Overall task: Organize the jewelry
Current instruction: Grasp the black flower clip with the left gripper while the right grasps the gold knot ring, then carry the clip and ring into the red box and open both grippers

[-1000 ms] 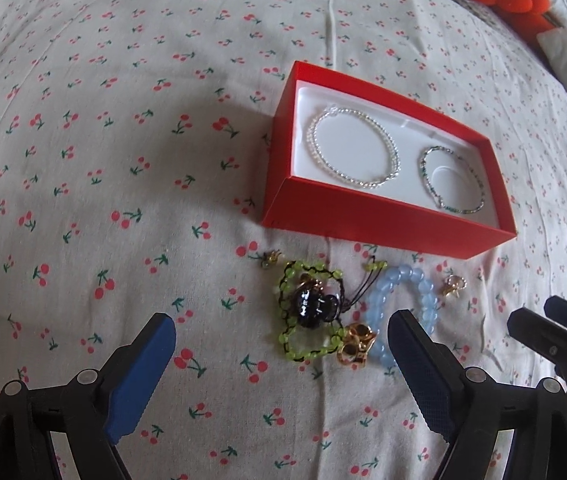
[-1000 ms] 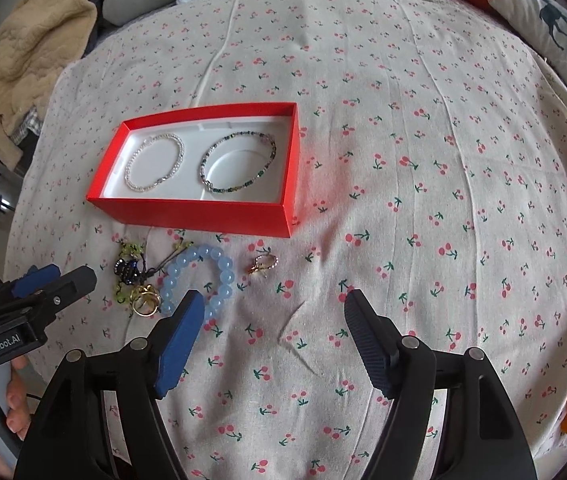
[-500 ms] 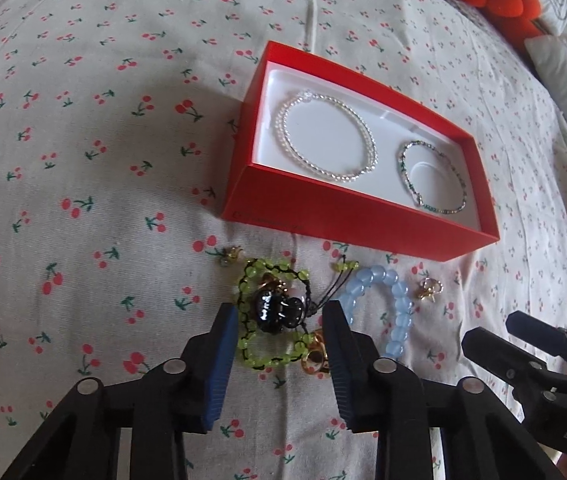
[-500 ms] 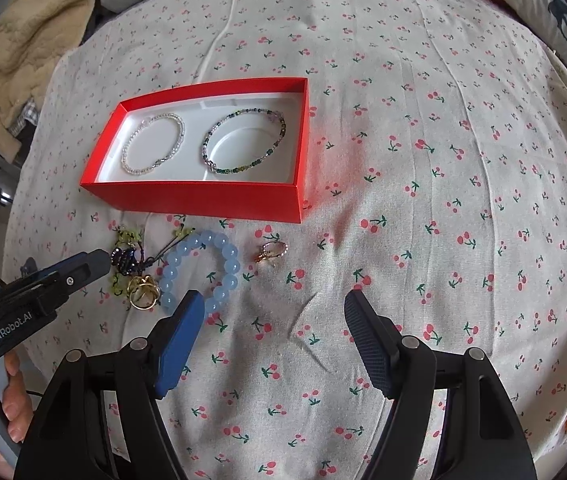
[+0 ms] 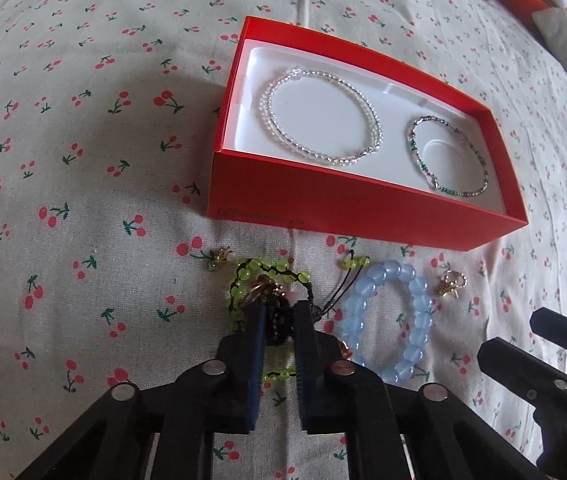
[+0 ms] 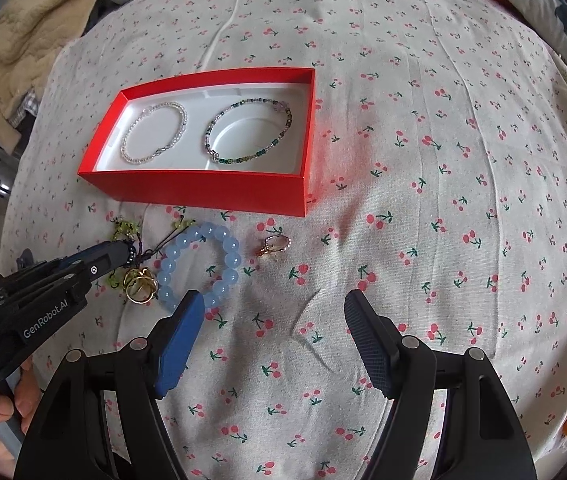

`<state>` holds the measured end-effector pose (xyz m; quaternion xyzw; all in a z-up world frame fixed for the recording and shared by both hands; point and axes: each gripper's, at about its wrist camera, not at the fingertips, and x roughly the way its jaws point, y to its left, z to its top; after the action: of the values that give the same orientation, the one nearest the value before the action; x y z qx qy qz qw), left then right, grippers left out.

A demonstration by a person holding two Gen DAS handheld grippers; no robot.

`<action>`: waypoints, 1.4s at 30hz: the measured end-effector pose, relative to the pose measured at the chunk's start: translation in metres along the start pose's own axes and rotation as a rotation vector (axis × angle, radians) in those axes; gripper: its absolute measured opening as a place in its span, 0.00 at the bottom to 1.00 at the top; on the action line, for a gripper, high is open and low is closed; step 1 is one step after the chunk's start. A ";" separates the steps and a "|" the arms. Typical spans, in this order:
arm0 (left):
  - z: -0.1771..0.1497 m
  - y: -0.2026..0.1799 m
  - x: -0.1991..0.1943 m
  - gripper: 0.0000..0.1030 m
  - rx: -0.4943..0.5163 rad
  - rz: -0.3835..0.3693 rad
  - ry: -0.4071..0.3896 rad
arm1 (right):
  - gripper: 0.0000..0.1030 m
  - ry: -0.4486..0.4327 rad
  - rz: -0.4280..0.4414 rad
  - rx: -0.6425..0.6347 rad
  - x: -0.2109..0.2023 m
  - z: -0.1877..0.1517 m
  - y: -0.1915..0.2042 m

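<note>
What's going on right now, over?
Left gripper shut on black charm. Right gripper open, hovering. Red box ahead, path clear.

A: Any readable text?

B: One clear mark. "GenRobot.AI", white letters, on the black body of the left gripper (image 6: 125, 254), right wrist view.

A: The red box (image 5: 323, 216)?

B: Faint line of print on its front wall, left wrist view (too dim to read). Also partial white letters at the bottom right corner on the right gripper (image 5: 547, 336), cut off by the edge.
</note>
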<state>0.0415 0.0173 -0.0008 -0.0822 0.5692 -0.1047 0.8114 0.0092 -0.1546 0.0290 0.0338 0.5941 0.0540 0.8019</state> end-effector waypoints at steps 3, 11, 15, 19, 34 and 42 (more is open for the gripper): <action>0.000 0.000 -0.003 0.07 0.009 0.005 -0.010 | 0.73 0.006 0.007 -0.006 0.002 -0.001 0.004; -0.004 0.017 -0.023 0.06 -0.015 -0.008 -0.053 | 0.73 0.030 0.084 0.004 0.009 0.001 0.023; -0.004 0.028 -0.029 0.06 -0.030 -0.001 -0.060 | 0.73 0.042 0.125 0.010 0.015 0.002 0.036; -0.008 0.041 -0.031 0.06 -0.043 0.011 -0.058 | 0.63 0.048 0.181 -0.008 0.021 0.003 0.052; -0.018 0.059 -0.035 0.06 -0.039 0.031 -0.050 | 0.23 0.052 0.155 -0.087 0.044 0.006 0.085; -0.018 0.059 -0.035 0.06 -0.038 0.025 -0.050 | 0.10 0.040 0.175 -0.084 0.039 0.006 0.079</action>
<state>0.0179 0.0828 0.0101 -0.0932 0.5517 -0.0815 0.8248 0.0222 -0.0715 0.0024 0.0509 0.6021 0.1493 0.7827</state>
